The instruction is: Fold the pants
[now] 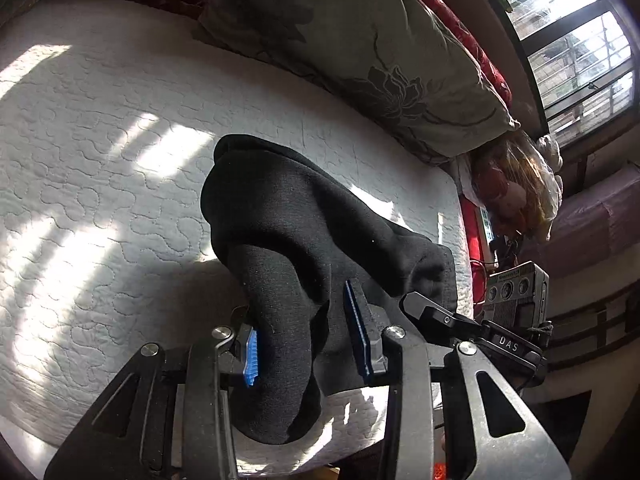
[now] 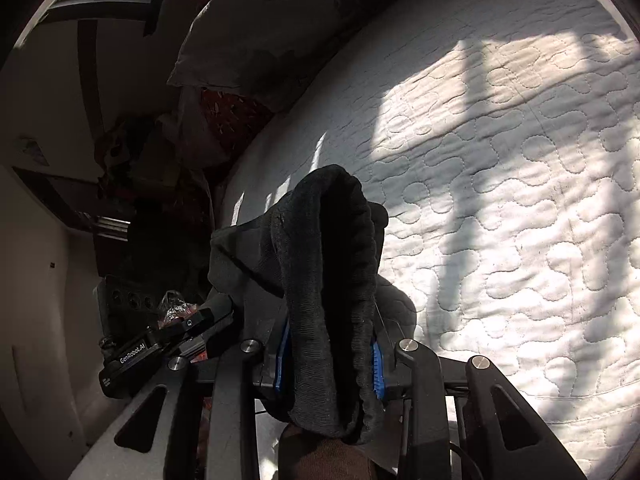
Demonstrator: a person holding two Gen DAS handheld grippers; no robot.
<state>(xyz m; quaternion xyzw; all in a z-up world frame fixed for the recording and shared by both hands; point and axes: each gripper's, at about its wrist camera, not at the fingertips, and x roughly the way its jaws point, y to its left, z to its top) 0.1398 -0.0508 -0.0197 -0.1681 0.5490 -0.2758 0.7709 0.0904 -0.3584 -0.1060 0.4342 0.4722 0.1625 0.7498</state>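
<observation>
- Black knit fabric, the pants (image 1: pixel 304 232), hangs bunched between both tools above a white quilted mattress (image 1: pixel 100 140); no flat, squared fold shows anywhere, so I judge the folding to be at an early stage, with the cloth gathered and raised but not yet laid over itself.
- Left gripper (image 1: pixel 306 346) grasps a thick roll of the pants: its blue pads (image 1: pixel 251 360) sit against the cloth on both sides, and the rest of the garment drapes forward onto the mattress.
- Right gripper (image 2: pixel 330 360) is clenched on another bunch, a ribbed edge that may be the waistband or a cuff; which one I cannot tell.
- Still left, as I judge it: spreading the pants flat, bringing one half over the other, and smoothing the stack.
- Only the left wrist view shows the barred window (image 1: pixel 580 52) and the grey flower-print pillow (image 1: pixel 360 52) in sunlight, plus the other tool's body at the right edge.
- Only the right wrist view shows the broad sunlit stretch of mattress to the right, and a dark shelf area to the left, too dim to read.
</observation>
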